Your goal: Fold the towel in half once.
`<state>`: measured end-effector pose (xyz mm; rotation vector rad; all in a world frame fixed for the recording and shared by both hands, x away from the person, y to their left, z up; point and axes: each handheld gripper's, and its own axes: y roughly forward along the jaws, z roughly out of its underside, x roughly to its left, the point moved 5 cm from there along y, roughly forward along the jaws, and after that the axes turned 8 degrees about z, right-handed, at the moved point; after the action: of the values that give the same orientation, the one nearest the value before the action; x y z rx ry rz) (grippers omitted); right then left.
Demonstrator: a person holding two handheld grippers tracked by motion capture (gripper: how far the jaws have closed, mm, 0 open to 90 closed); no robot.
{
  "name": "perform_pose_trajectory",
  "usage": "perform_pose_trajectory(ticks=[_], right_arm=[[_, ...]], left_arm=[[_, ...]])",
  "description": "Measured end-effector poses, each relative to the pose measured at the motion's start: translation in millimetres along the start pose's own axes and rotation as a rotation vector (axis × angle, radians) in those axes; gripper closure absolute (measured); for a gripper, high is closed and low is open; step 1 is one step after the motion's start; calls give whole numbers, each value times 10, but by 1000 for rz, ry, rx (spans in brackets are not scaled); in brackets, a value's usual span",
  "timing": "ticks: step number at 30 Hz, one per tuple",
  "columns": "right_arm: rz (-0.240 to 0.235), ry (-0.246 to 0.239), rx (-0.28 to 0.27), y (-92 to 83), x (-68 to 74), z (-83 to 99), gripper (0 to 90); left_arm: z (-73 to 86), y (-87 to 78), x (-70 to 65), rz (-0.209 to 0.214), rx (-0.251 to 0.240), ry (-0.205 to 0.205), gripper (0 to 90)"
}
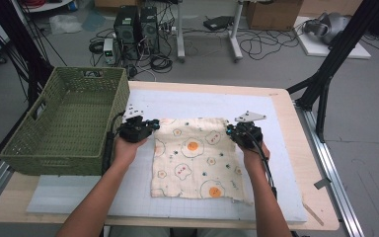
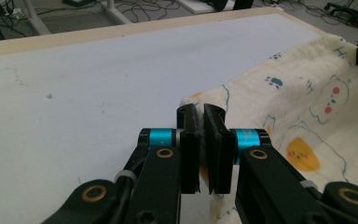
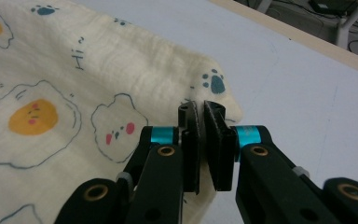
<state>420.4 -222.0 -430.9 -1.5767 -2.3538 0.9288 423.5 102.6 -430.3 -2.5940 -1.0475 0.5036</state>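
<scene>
A cream cloth (image 1: 192,158) printed with fried eggs and paw marks lies spread on the white mat (image 1: 202,101). My left gripper (image 1: 154,125) sits at the cloth's far left corner, and my right gripper (image 1: 228,131) at its far right corner. In the left gripper view the black jaws (image 2: 201,112) are shut with the corner of the cloth (image 2: 317,107) pinched between the pads and lifted slightly off the mat. The right gripper (image 3: 200,108) likewise pinches its corner of the cloth (image 3: 51,70), just below a blue paw print.
A green woven basket (image 1: 54,158) stands at the table's left side, close to my left hand. The wooden table rim (image 1: 306,163) frames the mat. Cables, computer boxes and stand legs lie on the floor beyond the far edge.
</scene>
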Motion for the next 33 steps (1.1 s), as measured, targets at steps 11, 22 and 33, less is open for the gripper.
perform_pose_trajectory(ticks=[11,22,33], right_arm=[[-39,-7,-35,-295,87,160,854],[-90,-30,-50,-504,214,414,853],[-108,-61,-56,-689,323,639,852]], left_arm=[[135,-228,-247,60,-23,21,846],[378,-366,-359,102,-20,10,845],[556,-485,-534,145,-4,48,844]])
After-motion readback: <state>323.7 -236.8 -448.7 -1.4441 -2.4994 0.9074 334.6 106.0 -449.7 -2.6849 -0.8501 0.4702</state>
